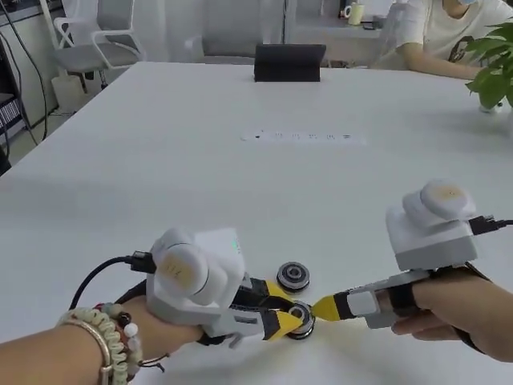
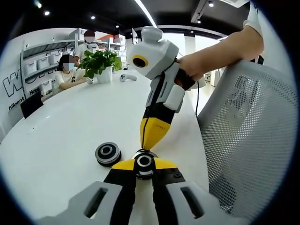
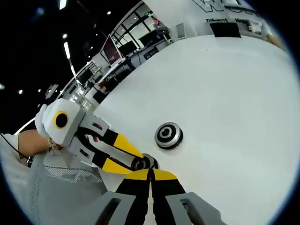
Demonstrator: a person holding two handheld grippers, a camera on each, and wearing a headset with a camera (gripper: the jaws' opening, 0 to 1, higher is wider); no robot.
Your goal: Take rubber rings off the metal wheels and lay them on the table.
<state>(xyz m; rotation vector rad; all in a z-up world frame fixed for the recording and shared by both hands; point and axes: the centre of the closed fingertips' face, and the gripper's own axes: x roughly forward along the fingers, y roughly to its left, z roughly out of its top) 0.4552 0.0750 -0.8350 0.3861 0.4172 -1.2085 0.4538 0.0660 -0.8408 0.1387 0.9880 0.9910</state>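
Head view: at the lower centre the left tongs (image 1: 290,311) clamp a wheel (image 1: 303,318) on the white table (image 1: 240,184), probably to steady it while the right tongs (image 1: 321,308) touch its edge from the right. The other wheel (image 1: 293,275) lies just above it, free.

Left gripper view: the yellow jaws of the left tongs (image 2: 144,165) sit narrow on either side of the wheel (image 2: 144,160). The right tongs (image 2: 150,140) come down from above, closed to a point at its rim.

Right gripper view: at the bottom centre the right tongs (image 3: 150,174) are pressed together against the wheel (image 3: 145,161). I cannot tell whether they pinch the rubber ring; it looks not yet off
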